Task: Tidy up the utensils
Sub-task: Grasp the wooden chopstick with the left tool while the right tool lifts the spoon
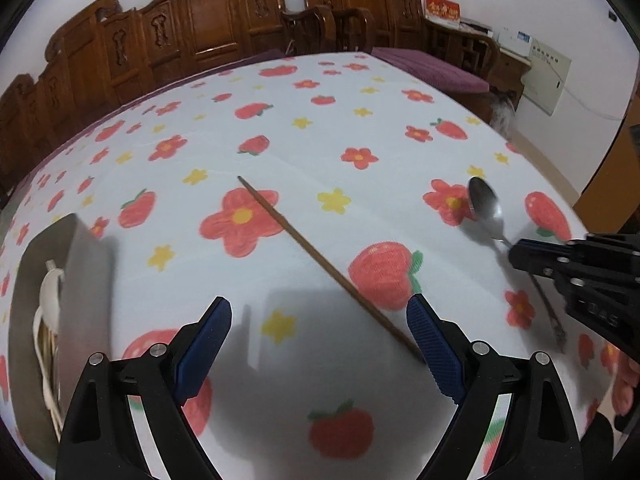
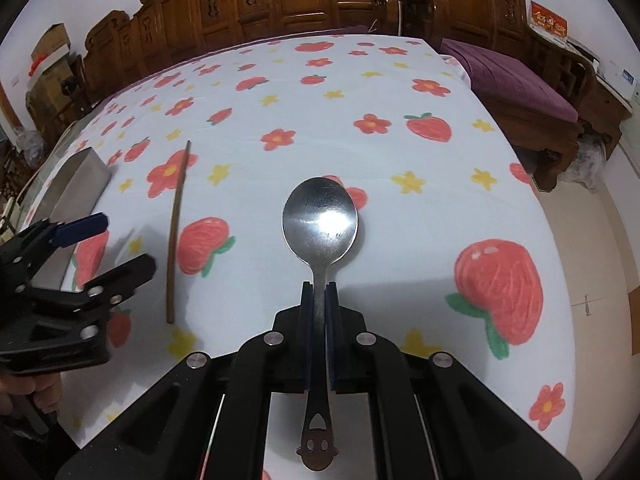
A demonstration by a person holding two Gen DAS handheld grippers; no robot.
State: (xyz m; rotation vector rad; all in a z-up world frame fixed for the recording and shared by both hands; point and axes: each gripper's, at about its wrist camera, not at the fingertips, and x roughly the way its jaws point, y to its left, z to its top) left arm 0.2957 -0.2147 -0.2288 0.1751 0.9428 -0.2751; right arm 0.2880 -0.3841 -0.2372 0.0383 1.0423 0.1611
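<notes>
Two claws busy: shiny steel spoon [image 2: 319, 224] clenched by right claw [image 2: 319, 292]; left claw [image 1: 318, 320] released, thin brown wooden chopstick [image 1: 320, 264] at one o'clock probably to be grasped next.

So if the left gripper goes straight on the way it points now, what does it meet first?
Probably the tablecloth: the open left gripper points down at bare cloth. The chopstick lies slightly right of that line, its near end by the right finger, so it might be grazed. Depth is unclear.
</notes>
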